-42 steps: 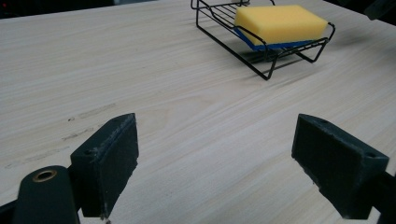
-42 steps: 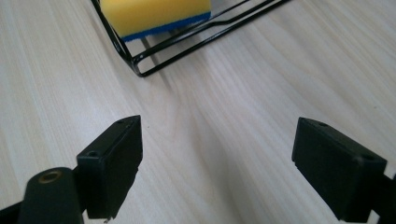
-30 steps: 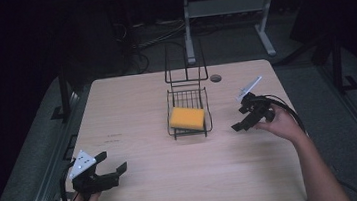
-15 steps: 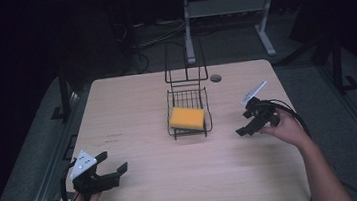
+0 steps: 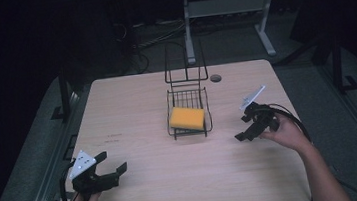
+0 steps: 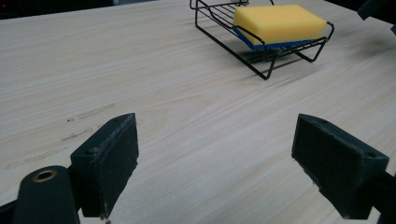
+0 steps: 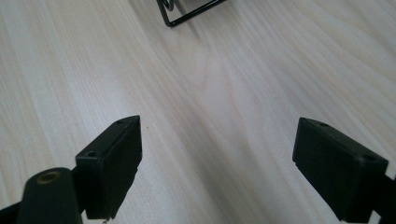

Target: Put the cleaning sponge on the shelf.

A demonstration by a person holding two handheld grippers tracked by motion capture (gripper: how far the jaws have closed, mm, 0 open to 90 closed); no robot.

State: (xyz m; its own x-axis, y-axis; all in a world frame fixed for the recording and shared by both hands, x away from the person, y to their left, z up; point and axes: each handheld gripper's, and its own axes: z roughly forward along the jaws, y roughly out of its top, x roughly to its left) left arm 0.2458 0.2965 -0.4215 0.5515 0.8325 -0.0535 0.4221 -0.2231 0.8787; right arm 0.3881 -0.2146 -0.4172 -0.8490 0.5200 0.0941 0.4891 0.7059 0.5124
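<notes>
A yellow sponge (image 5: pixel 187 117) with a blue underside lies in a black wire rack (image 5: pixel 187 106) near the middle of the wooden table (image 5: pixel 141 104). The left gripper view has the same sponge (image 6: pixel 279 22) in its rack (image 6: pixel 261 51) at the top right. My left gripper (image 5: pixel 110 169) stands open near the table's front left corner, nothing between its jaws. My right gripper (image 5: pixel 242 129) is open too, held right of the rack and low over the table. In the right gripper view a corner of the rack (image 7: pixel 187 14) lies ahead of the spread jaws.
A round dark grommet (image 5: pixel 215 78) sits in the table top behind the rack. Metal stand legs (image 5: pixel 265 36) rise beyond the far edge. Bare wood lies between the two grippers and along the front edge.
My right gripper has drawn back from beside the rack, toward the right and nearer to me. The left gripper and the sponge have stayed put.
</notes>
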